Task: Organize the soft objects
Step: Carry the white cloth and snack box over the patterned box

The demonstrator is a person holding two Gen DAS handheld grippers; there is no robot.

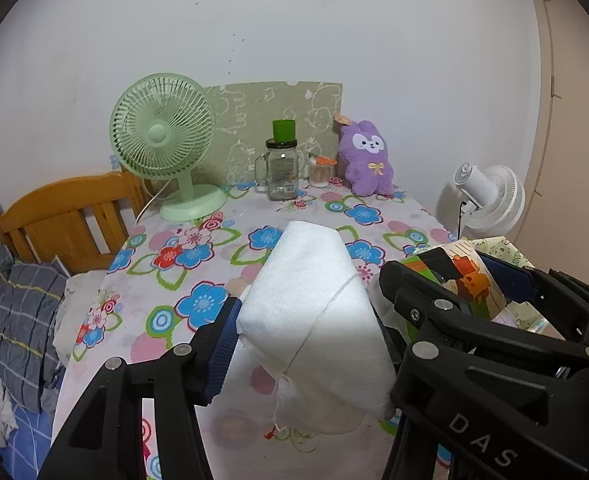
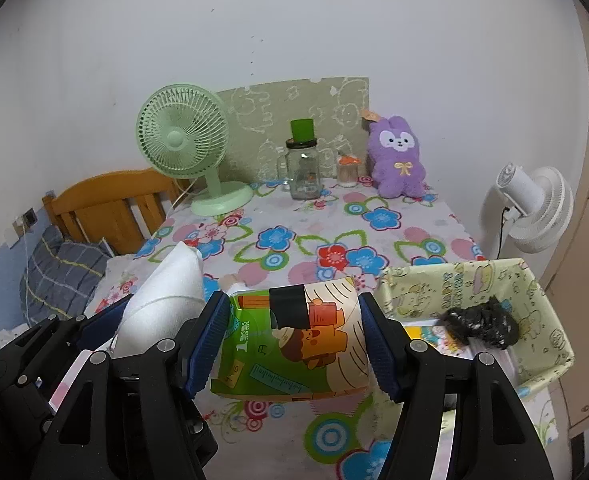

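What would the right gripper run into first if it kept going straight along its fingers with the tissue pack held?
Probably nothing close: beyond the right gripper and its tissue pack, open floral tablecloth stretches ahead. At the far end stands the glass jar, roughly in line, though depth is uncertain.

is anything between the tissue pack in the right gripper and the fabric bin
Nothing visible. The tissue pack is clamped in the right gripper, and the bin sits just to its right. Inside, only a black bundle lies near the far side.

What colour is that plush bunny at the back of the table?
The plush bunny is purple with a white face and a small yellow bow, clearest in the right wrist view.
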